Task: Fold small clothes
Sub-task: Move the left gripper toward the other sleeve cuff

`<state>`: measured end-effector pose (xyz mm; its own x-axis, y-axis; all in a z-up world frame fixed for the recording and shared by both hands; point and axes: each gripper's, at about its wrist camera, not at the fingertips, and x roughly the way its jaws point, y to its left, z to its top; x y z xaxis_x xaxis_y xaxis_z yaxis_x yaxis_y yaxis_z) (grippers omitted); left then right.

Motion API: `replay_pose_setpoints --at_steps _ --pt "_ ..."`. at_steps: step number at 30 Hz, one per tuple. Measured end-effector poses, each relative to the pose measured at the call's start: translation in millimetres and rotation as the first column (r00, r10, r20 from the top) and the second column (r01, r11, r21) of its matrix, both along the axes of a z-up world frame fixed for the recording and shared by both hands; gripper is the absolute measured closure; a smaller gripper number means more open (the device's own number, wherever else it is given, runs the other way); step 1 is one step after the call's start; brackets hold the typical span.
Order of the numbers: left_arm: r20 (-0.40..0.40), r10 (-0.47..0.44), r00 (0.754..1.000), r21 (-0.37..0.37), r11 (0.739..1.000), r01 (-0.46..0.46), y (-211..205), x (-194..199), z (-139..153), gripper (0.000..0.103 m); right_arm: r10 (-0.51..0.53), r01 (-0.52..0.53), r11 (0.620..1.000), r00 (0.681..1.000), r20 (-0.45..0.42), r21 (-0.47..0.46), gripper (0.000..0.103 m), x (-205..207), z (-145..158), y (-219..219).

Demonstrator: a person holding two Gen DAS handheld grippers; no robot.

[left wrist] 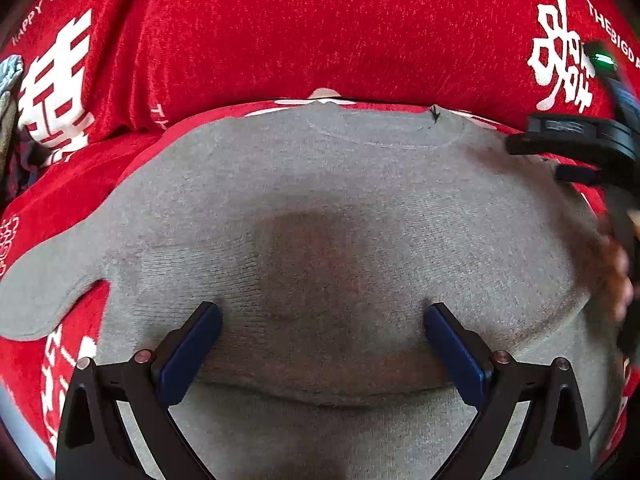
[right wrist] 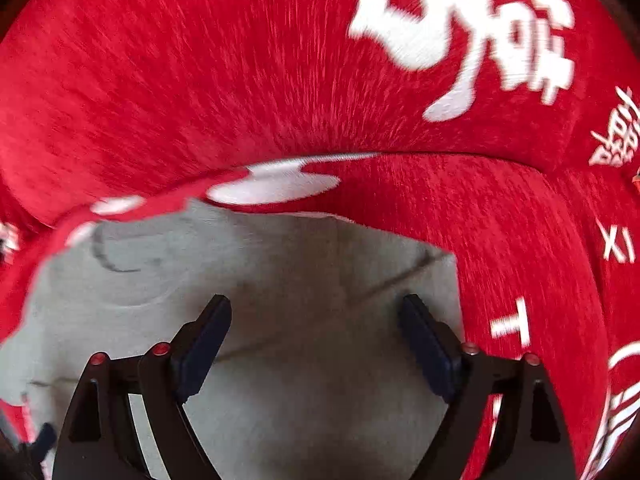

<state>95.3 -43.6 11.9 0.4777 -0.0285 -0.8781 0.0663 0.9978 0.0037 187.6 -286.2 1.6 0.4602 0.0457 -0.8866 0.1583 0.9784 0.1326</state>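
A small grey knit top (left wrist: 320,208) lies flat on a red cloth, its neckline (left wrist: 384,136) at the far side and one sleeve (left wrist: 44,296) out to the left. A fold edge (left wrist: 328,398) crosses it near me. My left gripper (left wrist: 322,316) is open just above its lower middle, holding nothing. My right gripper (right wrist: 316,316) is open over the top's right shoulder area (right wrist: 280,280), empty; it also shows in the left wrist view (left wrist: 560,156) at the right edge. The right wrist view is motion-blurred.
The red cloth (left wrist: 320,32) with white characters and lettering covers the whole surface and rises behind the top (right wrist: 200,80). A bundle of grey-blue fabric (left wrist: 10,92) lies at the far left edge.
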Motion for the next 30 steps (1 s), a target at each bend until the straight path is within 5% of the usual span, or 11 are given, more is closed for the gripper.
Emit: replay_pose_setpoints --at_steps 3,6,15,19,26,30 --pt "0.003 -0.014 1.0 -0.009 1.0 0.014 -3.5 -3.1 0.7 0.001 -0.007 0.007 1.0 0.999 0.043 -0.01 0.015 -34.1 4.6 -2.5" --pt "0.004 -0.017 1.0 0.002 1.0 0.017 -6.2 -3.2 -3.7 0.001 -0.024 0.024 0.999 1.0 -0.004 -0.049 0.015 -48.6 -13.7 -6.0" --pt "0.011 0.006 1.0 -0.012 1.0 -0.006 12.2 -24.3 2.2 0.001 0.035 -0.021 0.976 0.998 0.056 -0.218 0.015 -122.9 10.6 17.9" --pt "0.016 0.012 1.0 -0.031 0.999 -0.012 16.3 -36.0 4.2 0.001 0.03 -0.015 0.988 0.996 0.089 -0.155 0.015 -137.9 22.5 25.9" --pt "0.093 0.121 0.988 -0.006 0.993 -0.121 50.7 -46.5 22.3 0.001 0.139 -0.12 0.978 0.985 0.104 -0.173 0.015 -147.6 29.7 83.3" --pt "0.081 0.293 0.953 -0.053 0.956 -0.289 114.4 -45.1 24.6 0.001 0.201 -0.179 0.964 0.975 0.094 -0.198 0.015 -155.7 27.3 112.0"
